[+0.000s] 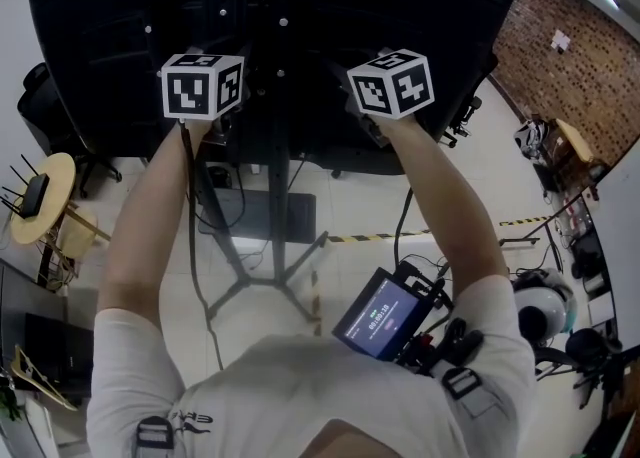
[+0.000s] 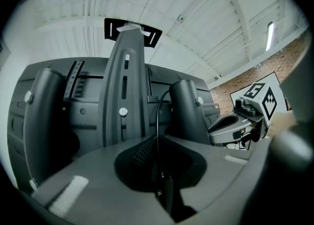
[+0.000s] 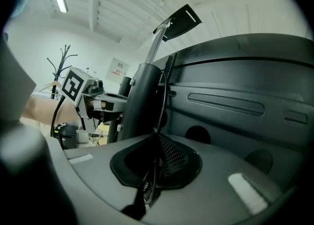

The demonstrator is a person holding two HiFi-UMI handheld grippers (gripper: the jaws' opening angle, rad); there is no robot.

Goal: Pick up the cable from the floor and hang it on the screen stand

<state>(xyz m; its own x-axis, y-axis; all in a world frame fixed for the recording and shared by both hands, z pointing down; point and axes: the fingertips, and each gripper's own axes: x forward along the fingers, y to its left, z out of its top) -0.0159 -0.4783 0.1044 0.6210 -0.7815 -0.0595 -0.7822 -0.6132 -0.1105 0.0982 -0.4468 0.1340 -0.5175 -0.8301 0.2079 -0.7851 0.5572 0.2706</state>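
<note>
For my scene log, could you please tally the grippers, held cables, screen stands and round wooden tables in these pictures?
Grippers: 2 (left gripper, right gripper)
Cable: 1
Screen stand: 1
Round wooden table: 1
Total: 5

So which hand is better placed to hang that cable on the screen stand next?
Probably left. The left gripper is shut on the cable with the stand column straight ahead of it. The right gripper also grips the cable, but sees the column off to one side.

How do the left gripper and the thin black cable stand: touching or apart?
Touching. The left gripper view shows the left gripper with its jaws closed on the thin black cable, which rises out of the pinch.
</note>
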